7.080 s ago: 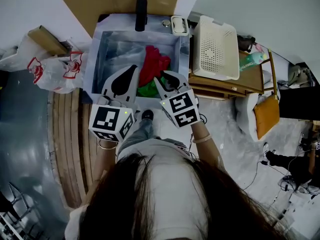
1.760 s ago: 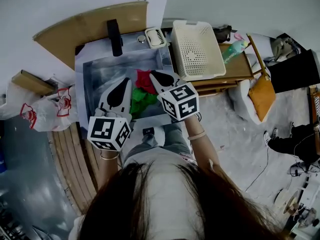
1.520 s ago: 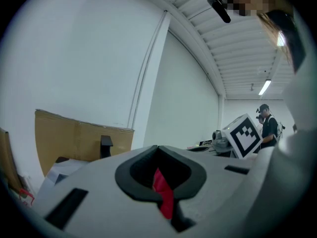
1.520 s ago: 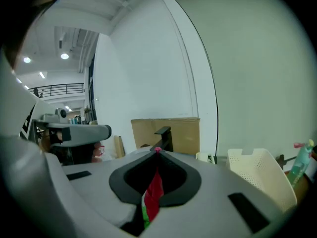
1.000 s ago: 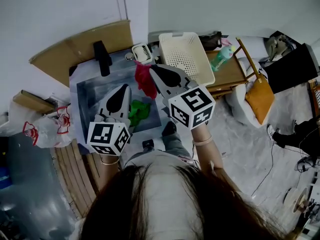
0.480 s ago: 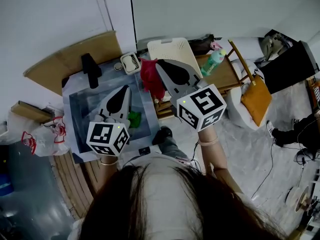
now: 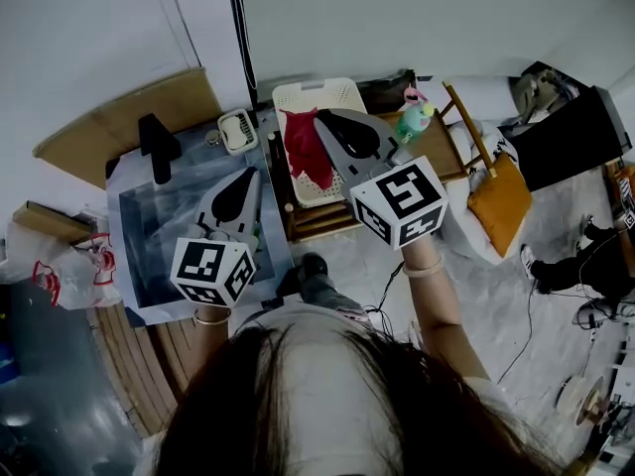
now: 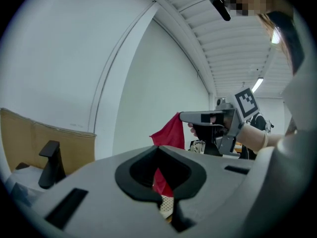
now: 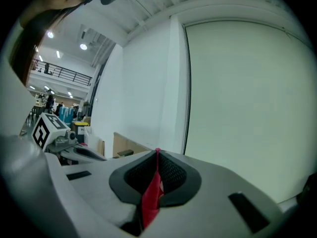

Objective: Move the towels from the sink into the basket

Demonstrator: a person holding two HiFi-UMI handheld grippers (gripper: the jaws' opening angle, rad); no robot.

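My right gripper (image 7: 322, 119) is shut on a corner of the red towel (image 7: 306, 155), which hangs down over the white perforated basket (image 7: 342, 89). In the right gripper view the red towel (image 9: 151, 197) runs down between the closed jaws of the right gripper (image 9: 157, 151). My left gripper (image 7: 245, 175) hovers above the grey sink (image 7: 149, 226), shut with nothing in it. From the left gripper (image 8: 158, 148) I see the red towel (image 8: 171, 133) dangling from the right gripper (image 8: 184, 117). The green towel is hidden.
A black faucet (image 7: 157, 145) stands at the sink's back edge, with a small white rack (image 7: 238, 129) beside it. The basket rests on a wooden stand (image 7: 442, 157) with a green bottle (image 7: 412, 119). An orange bag (image 7: 496, 201) lies to the right and a plastic bag (image 7: 60, 276) to the left.
The right gripper has carried the red towel up out of the sink and rightward to above the basket. The left gripper stays shut over the sink.
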